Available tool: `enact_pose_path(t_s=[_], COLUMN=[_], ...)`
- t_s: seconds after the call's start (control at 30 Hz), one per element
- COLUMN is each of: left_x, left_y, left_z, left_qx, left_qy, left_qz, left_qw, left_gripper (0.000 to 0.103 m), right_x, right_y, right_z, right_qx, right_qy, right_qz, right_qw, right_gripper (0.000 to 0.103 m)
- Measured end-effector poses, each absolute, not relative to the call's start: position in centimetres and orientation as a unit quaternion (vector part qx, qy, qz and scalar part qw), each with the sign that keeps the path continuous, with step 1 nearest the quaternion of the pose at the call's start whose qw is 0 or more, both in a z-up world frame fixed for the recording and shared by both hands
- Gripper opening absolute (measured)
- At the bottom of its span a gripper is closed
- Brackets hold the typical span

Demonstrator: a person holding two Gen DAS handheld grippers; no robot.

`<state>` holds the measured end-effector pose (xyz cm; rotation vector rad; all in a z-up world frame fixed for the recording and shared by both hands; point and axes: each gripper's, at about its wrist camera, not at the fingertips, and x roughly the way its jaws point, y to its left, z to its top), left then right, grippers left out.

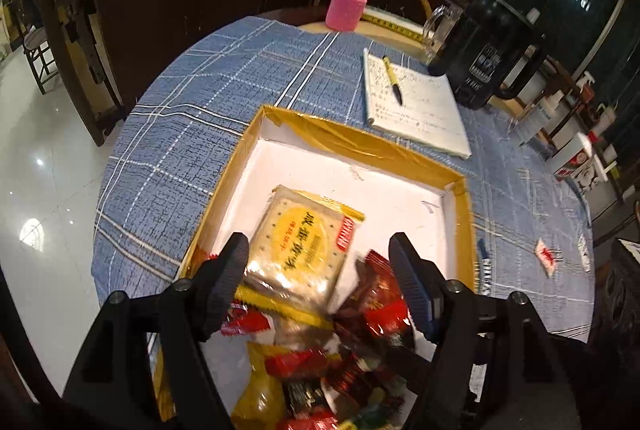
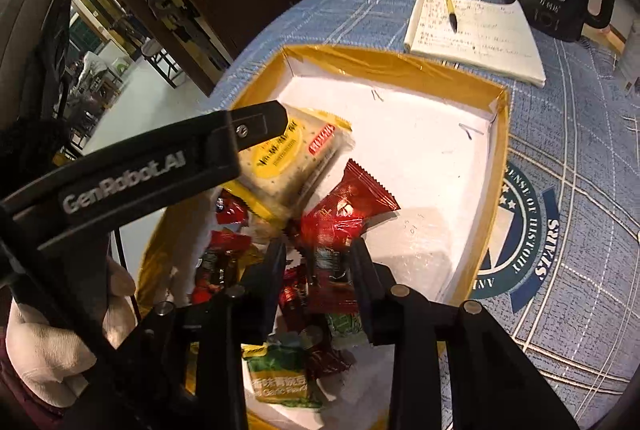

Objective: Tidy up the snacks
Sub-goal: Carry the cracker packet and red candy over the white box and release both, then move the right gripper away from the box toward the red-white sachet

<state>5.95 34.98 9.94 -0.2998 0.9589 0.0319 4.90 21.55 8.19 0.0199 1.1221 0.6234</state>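
Two grippers work over a gold-rimmed white tray (image 1: 256,134) on a blue plaid tablecloth (image 1: 224,70). Left gripper (image 1: 320,262) is spread wide, gripping nothing, above a yellow cracker pack (image 1: 308,238). Right gripper (image 2: 320,270) is narrowed on a red snack packet (image 2: 340,218), pinching its near end. Other red, yellow and green packets pile at the tray's near-left side; far side bare. Notepad (image 1: 416,106) with pen (image 1: 392,78) lies beyond the tray.
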Motion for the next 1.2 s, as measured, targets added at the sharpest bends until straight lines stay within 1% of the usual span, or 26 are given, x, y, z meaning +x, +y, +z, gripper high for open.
enact_pose_path(t_s=[0.3,0.47,0.63,0.73,0.93,1.2], left_x=[1.6,-0.8,-3.0,-3.9,-4.8,-6.2], left_y=[31.0,26.9,21.1,17.9,13.0,10.0], left_z=[13.1,14.5,15.5,15.5,15.1,15.0], left_qx=[-0.144,-0.128,-0.08,-0.056,-0.04,-0.049], left_qy=[0.445,0.44,0.436,0.438,0.45,0.461], left_qz=[0.03,0.029,0.021,0.009,-0.021,-0.043], left_qw=[0.883,0.889,0.896,0.897,0.892,0.885], left_gripper=[0.077,0.077,0.077,0.077,0.077,0.077], right_x=[2.2,0.2,-1.4,-1.8,-3.0,-1.9], right_y=[17.4,13.3,7.8,5.2,-0.7,-10.0], right_z=[10.2,10.9,10.7,10.2,10.0,9.2], right_qx=[0.033,0.042,0.059,0.069,0.074,0.042], right_qy=[0.499,0.493,0.493,0.499,0.498,0.49], right_qz=[0.306,0.301,0.282,0.267,0.231,0.158], right_qw=[0.81,0.815,0.821,0.822,0.833,0.856], right_gripper=[0.034,0.034,0.034,0.034,0.034,0.034])
